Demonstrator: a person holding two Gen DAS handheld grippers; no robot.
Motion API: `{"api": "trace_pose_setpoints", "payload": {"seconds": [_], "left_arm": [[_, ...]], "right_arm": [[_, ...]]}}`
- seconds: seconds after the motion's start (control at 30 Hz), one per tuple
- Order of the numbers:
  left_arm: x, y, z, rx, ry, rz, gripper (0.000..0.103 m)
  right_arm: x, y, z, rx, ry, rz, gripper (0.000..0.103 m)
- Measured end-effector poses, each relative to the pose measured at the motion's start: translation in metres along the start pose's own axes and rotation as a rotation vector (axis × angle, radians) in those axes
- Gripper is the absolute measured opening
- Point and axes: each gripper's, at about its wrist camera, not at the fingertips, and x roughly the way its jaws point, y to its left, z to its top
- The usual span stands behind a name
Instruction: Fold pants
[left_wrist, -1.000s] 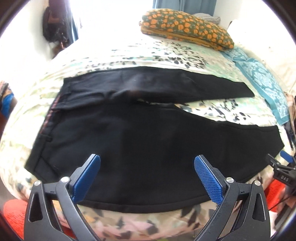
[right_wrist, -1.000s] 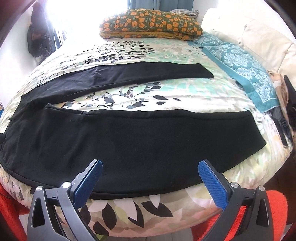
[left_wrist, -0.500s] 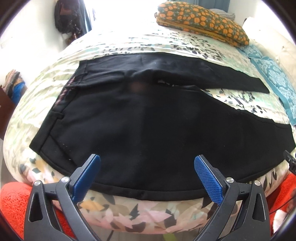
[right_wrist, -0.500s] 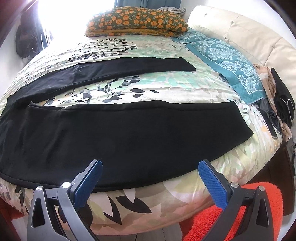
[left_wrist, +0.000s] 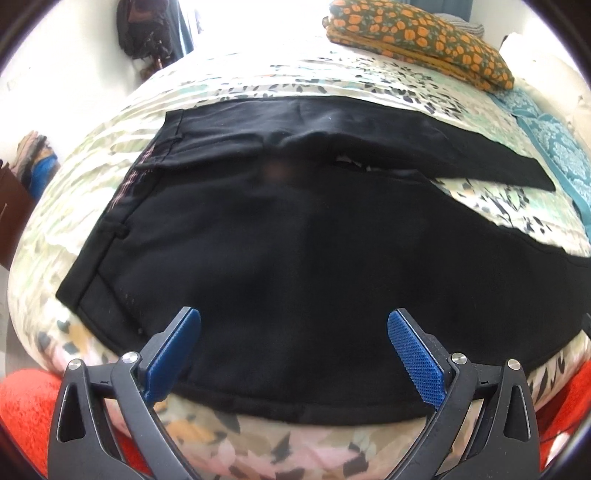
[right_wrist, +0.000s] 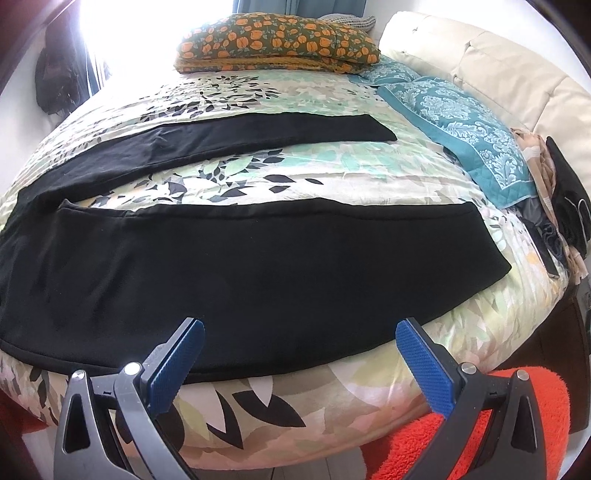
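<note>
Black pants (left_wrist: 295, 266) lie spread flat on the bed, waistband to the left, the two legs splayed apart to the right. In the right wrist view the near leg (right_wrist: 258, 266) and the far leg (right_wrist: 229, 140) show with bedspread between them. My left gripper (left_wrist: 294, 332) is open and empty, just above the near edge of the pants by the hip. My right gripper (right_wrist: 300, 341) is open and empty over the near edge of the near leg.
The bed has a leaf-print cover (right_wrist: 295, 173). An orange-flowered pillow (right_wrist: 277, 44) lies at the far side, a teal quilted cloth (right_wrist: 461, 122) to the right. Loose clothes (right_wrist: 561, 206) pile at the right edge. An orange rug (right_wrist: 480, 435) lies below.
Both grippers have shifted: the left view now centres closer on the waistband and hip, the right view has moved right along the near leg. Both stay open.
</note>
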Motion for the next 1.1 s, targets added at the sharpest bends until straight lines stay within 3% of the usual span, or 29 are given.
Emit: {"api": "trace_pose_setpoints", "payload": {"seconds": [0.1, 0.23, 0.4, 0.5, 0.73, 0.93, 1.1], "left_arm": [[0.008, 0.002, 0.02, -0.005, -0.046, 0.023, 0.102], [0.03, 0.005, 0.04, -0.008, -0.045, 0.033, 0.102], [0.059, 0.008, 0.047, -0.027, -0.014, 0.045, 0.102], [0.079, 0.006, 0.046, -0.024, 0.012, 0.061, 0.103], [0.083, 0.0, 0.035, -0.018, -0.094, 0.098, 0.103], [0.086, 0.004, 0.032, -0.028, -0.132, 0.081, 0.103], [0.087, 0.003, 0.03, -0.03, -0.147, 0.077, 0.103]], "right_arm": [[-0.001, -0.008, 0.016, -0.011, -0.011, 0.12, 0.103], [0.007, -0.027, 0.062, -0.04, -0.039, 0.257, 0.103], [0.048, -0.095, 0.149, 0.105, -0.056, 0.386, 0.103], [0.099, -0.136, 0.209, 0.164, -0.019, 0.366, 0.103], [0.234, -0.196, 0.32, 0.17, 0.111, 0.236, 0.103], [0.308, -0.21, 0.361, 0.29, 0.14, 0.252, 0.103], [0.35, -0.2, 0.376, 0.259, 0.186, 0.168, 0.102]]}}
